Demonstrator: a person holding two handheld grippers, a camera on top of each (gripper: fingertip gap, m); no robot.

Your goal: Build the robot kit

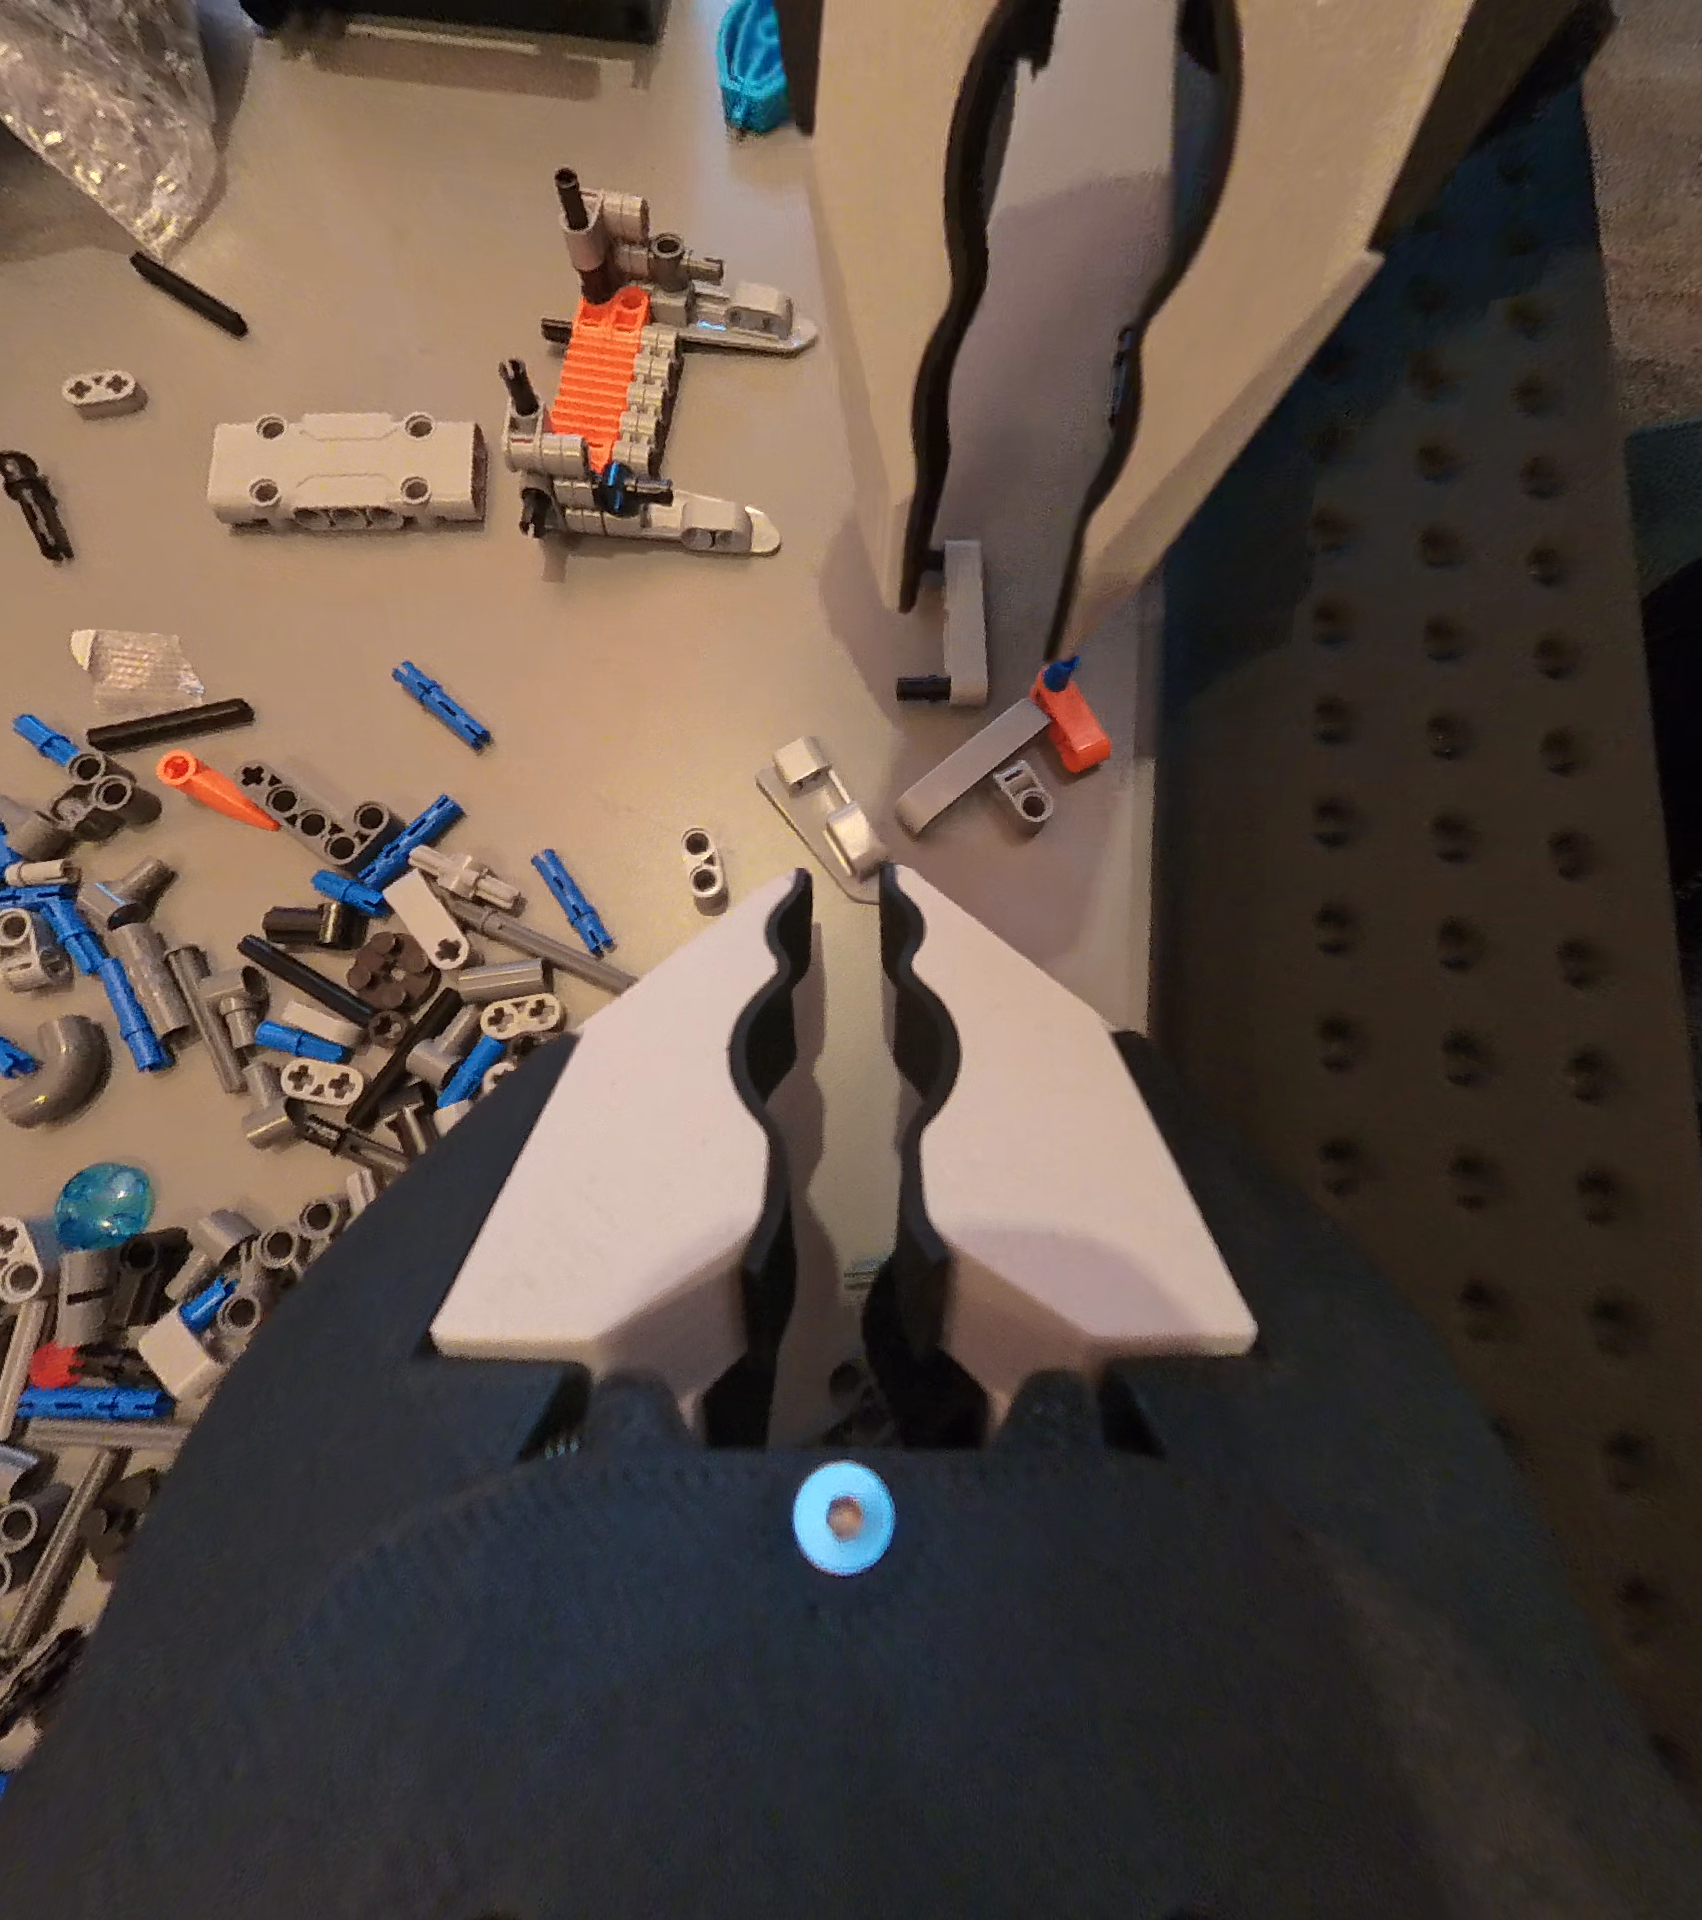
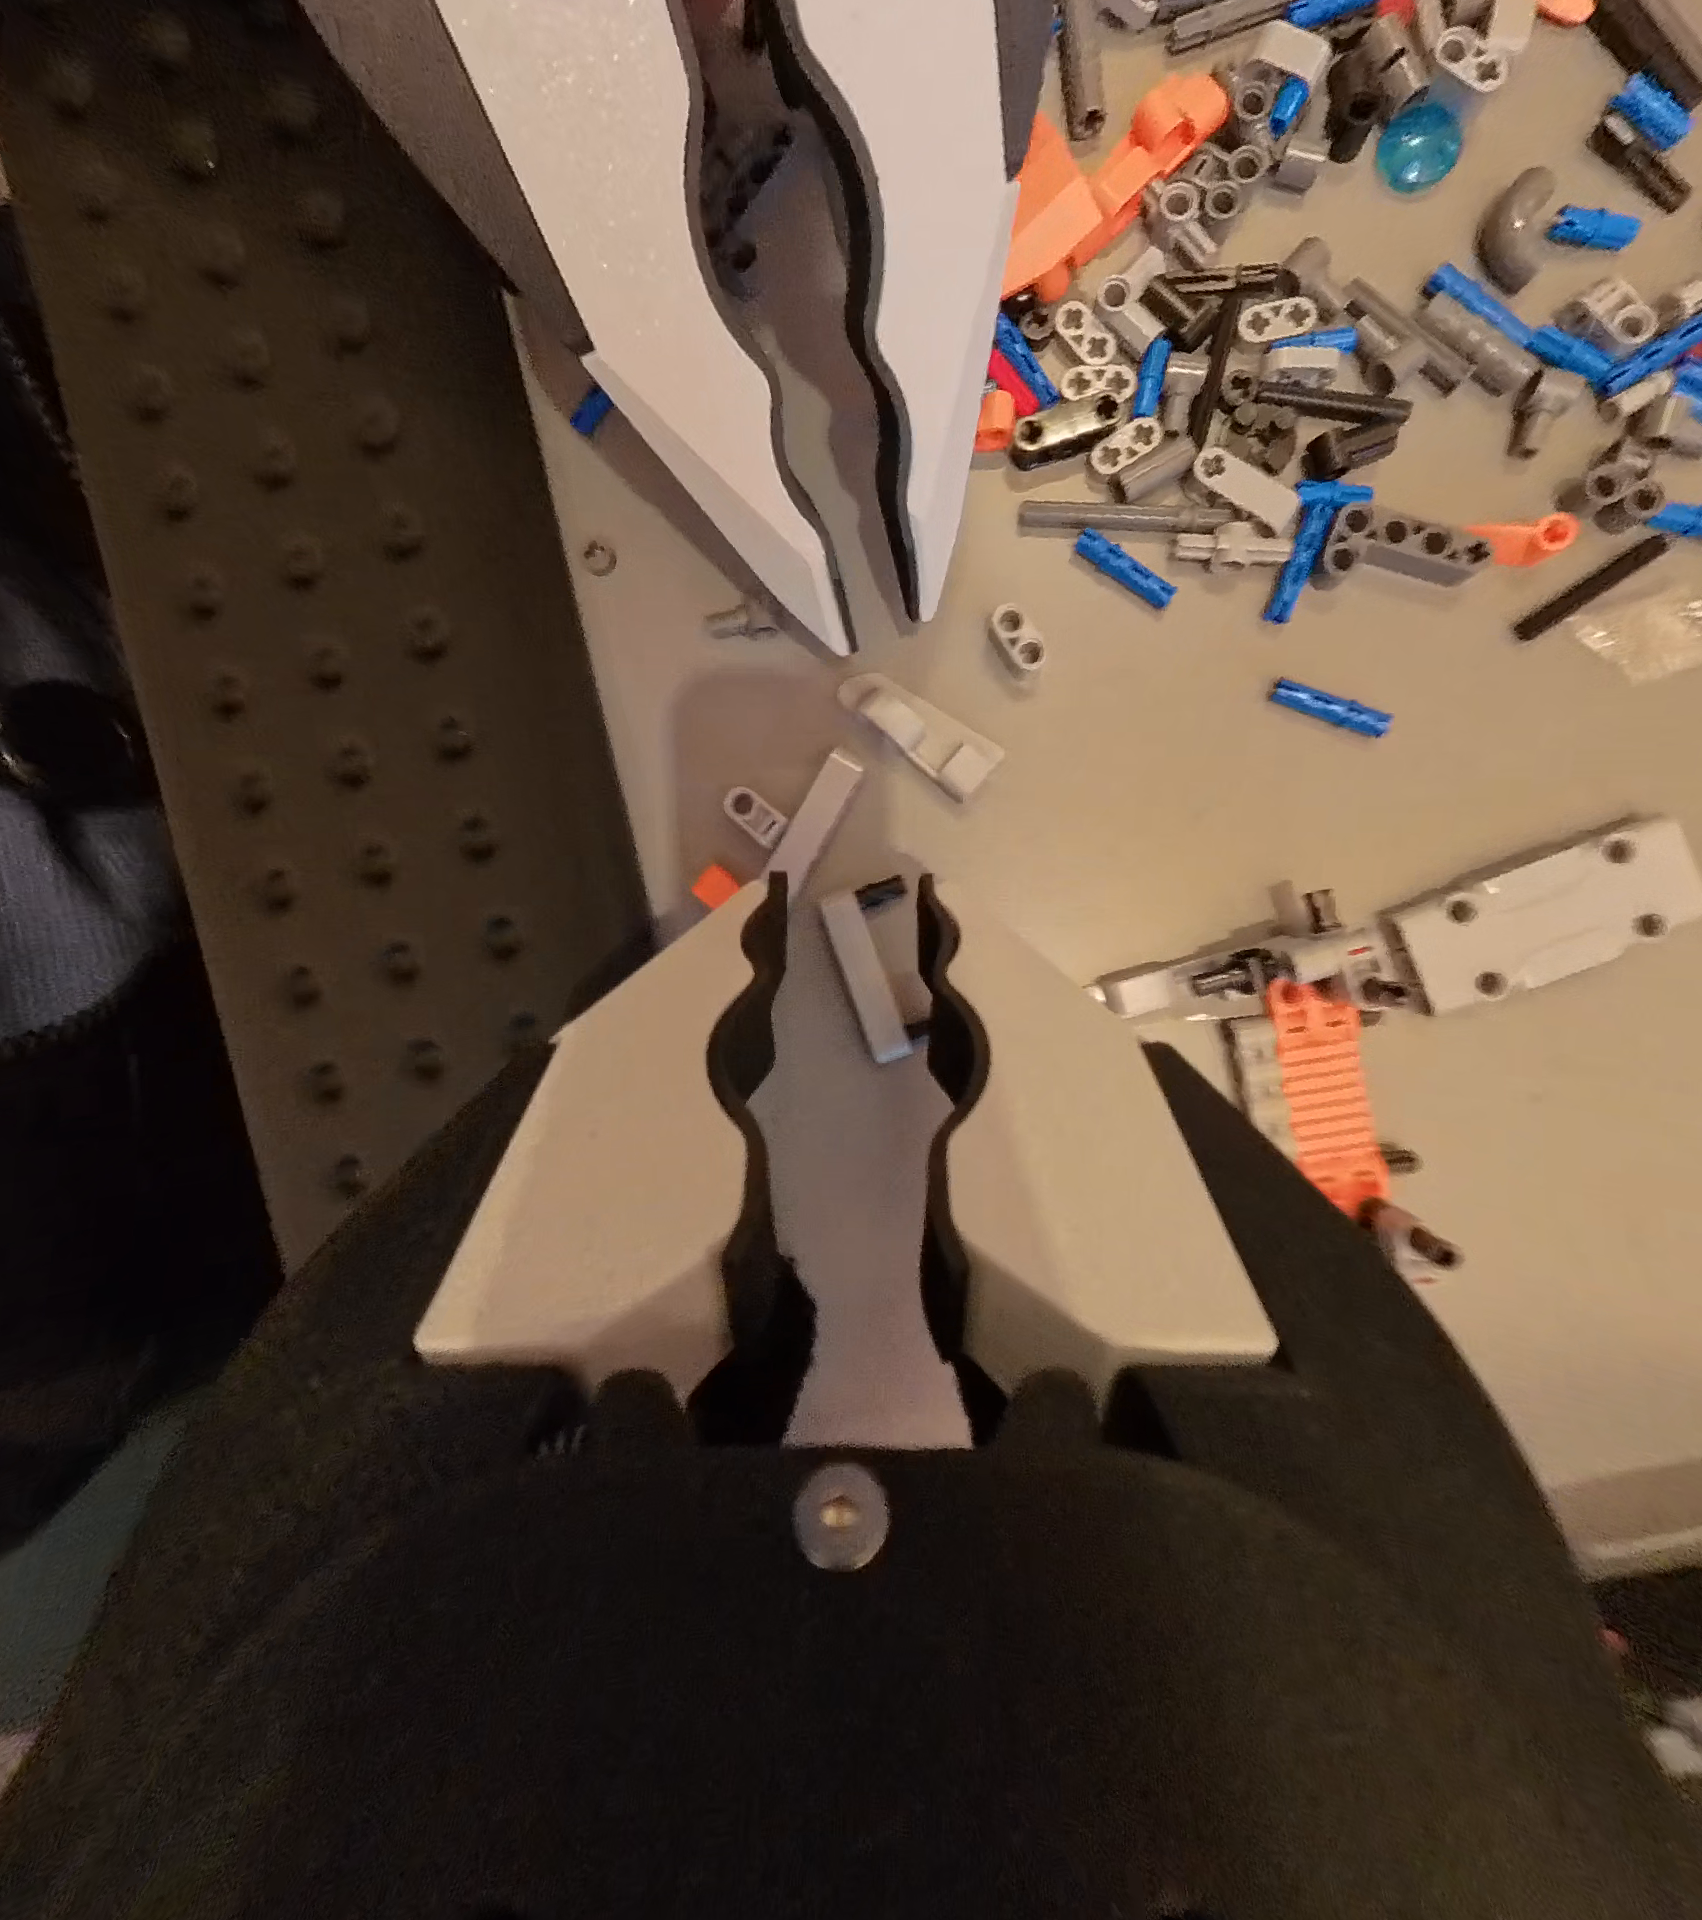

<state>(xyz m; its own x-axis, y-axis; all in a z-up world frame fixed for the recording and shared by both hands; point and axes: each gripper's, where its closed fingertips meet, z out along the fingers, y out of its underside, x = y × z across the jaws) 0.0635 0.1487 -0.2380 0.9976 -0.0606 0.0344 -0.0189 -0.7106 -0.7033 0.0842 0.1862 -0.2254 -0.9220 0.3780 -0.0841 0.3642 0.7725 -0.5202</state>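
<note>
So, left gripper (image 1: 845,883): fingers a little apart with nothing between them, tips low over the table (image 1: 618,644), just short of a flat grey plate (image 1: 826,821) with two clips on it.
Right gripper (image 2: 852,894): jaws apart too, wider than the grey elbow piece (image 2: 868,982) sitting between them. That piece has a black pin in it and leans on one finger only, so it's not clamped, as far as I can tell.
Between the two: a grey bar (image 1: 972,774) touching an orange block (image 1: 1075,727), plus a tiny two-hole link (image 1: 703,868) beside the left tips.
Off to the side: a messy pile of parts (image 1: 203,987), blue, grey and black.
Further out: a half-built orange and grey model (image 1: 618,384), a grey box (image 1: 348,473) next to it.
Edge: a dark studded board (image 1: 1449,935) runs along the table.
</note>
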